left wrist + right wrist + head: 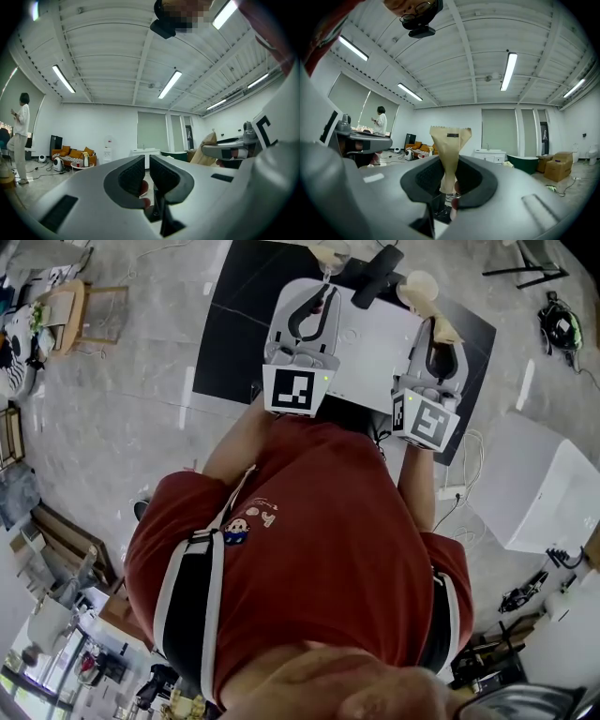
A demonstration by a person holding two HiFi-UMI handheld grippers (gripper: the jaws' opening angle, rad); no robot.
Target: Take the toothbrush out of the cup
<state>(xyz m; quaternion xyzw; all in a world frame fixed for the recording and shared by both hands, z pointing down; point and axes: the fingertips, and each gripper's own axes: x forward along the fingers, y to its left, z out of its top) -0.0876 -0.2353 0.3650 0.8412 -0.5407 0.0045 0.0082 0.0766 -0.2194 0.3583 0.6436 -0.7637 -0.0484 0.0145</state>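
Both tools reach out over the white desk in the head view: the left hand-held gripper toward the desk's far edge and the right hand-held gripper near its right side. A tan paper packet sticks out at the right one's tip. Just beyond it a pale round cup stands on the desk, apart from the packet as far as this angle shows.

The left gripper view looks level across the room. Its dark pads stand barely apart with a thin slit between them and nothing in it. The other tool and the tan packet show off to the right.

The right gripper view shows its jaws pinching the tan paper packet, which stands upright between the pads. Its zigzag top edge and dark label rise above them, and no cup shows around it.

The packet is probably the wrapped toothbrush, so the step in hand looks like the lift-out itself, at or near its end. Whether the lower end has cleared the cup rim cannot be told. The next move calls for keeping the pinch firm and carrying the packet up and away from the cup. The empty left tool could steady the cup if it tips.
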